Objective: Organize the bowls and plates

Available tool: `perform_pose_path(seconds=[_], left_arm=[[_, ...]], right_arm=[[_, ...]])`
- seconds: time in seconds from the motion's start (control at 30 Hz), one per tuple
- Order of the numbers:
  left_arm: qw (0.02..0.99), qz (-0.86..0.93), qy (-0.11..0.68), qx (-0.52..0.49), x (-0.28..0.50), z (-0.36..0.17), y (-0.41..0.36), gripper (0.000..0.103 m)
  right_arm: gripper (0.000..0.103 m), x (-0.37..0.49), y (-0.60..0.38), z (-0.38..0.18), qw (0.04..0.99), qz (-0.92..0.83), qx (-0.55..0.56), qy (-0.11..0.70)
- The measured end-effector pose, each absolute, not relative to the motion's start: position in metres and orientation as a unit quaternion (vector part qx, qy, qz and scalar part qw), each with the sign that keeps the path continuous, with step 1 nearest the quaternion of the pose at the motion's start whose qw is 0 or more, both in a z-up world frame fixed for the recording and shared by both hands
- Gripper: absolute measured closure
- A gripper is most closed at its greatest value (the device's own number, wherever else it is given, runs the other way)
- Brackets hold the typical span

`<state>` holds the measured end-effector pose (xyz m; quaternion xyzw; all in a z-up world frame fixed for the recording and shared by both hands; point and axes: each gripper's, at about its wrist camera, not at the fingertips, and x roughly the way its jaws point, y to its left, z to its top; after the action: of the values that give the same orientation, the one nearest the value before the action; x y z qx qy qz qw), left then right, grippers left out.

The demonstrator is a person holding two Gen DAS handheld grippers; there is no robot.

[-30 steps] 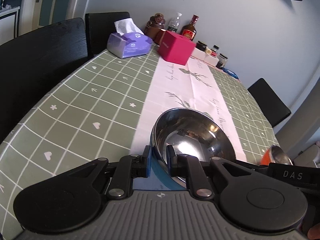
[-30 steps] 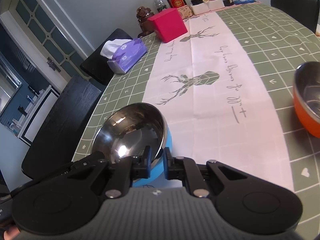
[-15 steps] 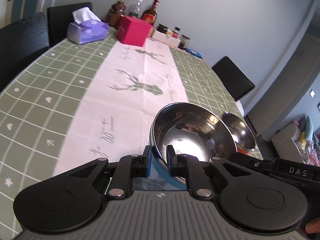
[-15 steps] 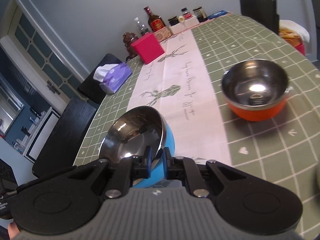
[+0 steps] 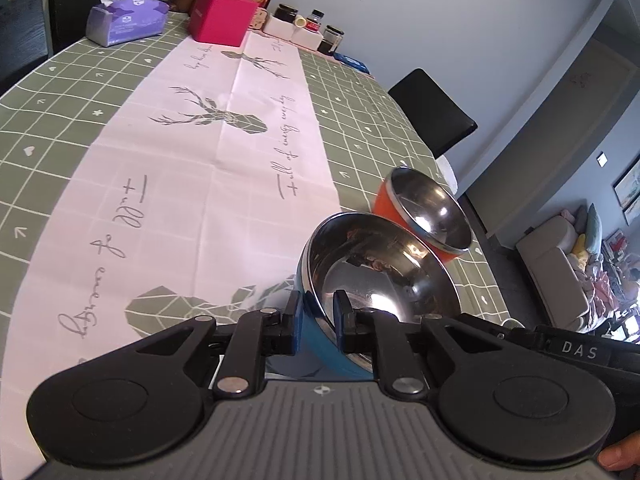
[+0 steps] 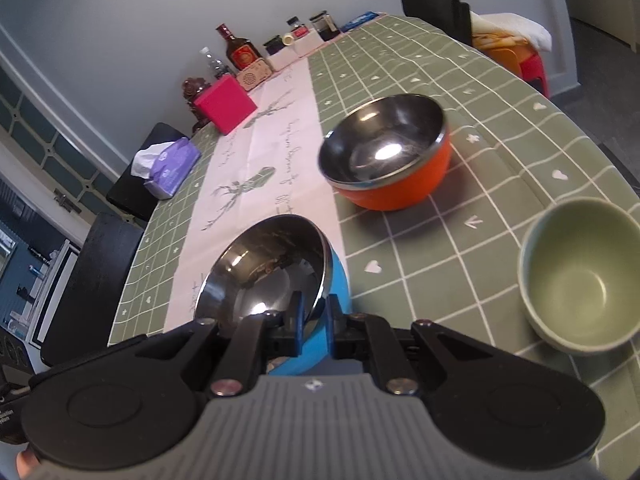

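A blue bowl with a shiny steel inside is held tilted just above the table, gripped on two sides of its rim. My left gripper is shut on the near rim in the left wrist view. My right gripper is shut on the rim of the same blue bowl in the right wrist view. An orange bowl with a steel lining stands upright just beyond it, close but apart. The orange bowl is empty. An empty pale green bowl stands at the right.
The table has a green checked cloth with a pink runner. At its far end are a magenta box, a purple tissue pack, bottles and jars. Black chairs stand around it. The table's right edge runs close behind the orange bowl.
Both grippers have carried the blue bowl to the right across the table, from the left part to beside the orange bowl. The green bowl has come into the right wrist view.
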<state>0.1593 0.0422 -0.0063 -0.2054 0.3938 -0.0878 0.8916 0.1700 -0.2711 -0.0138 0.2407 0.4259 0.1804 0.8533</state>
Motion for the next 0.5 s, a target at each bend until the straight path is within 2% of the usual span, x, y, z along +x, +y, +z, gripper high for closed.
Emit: perform_pose_path(seconds=[0.5], left_arm=[[0.888, -0.097, 0.407, -0.192, 0.1592, -0.0109, 0.0313, 0.086]], right_arm=[[0.095, 0.1654, -0.2793, -0.0171, 0.850, 0.164, 0.243, 0.437]])
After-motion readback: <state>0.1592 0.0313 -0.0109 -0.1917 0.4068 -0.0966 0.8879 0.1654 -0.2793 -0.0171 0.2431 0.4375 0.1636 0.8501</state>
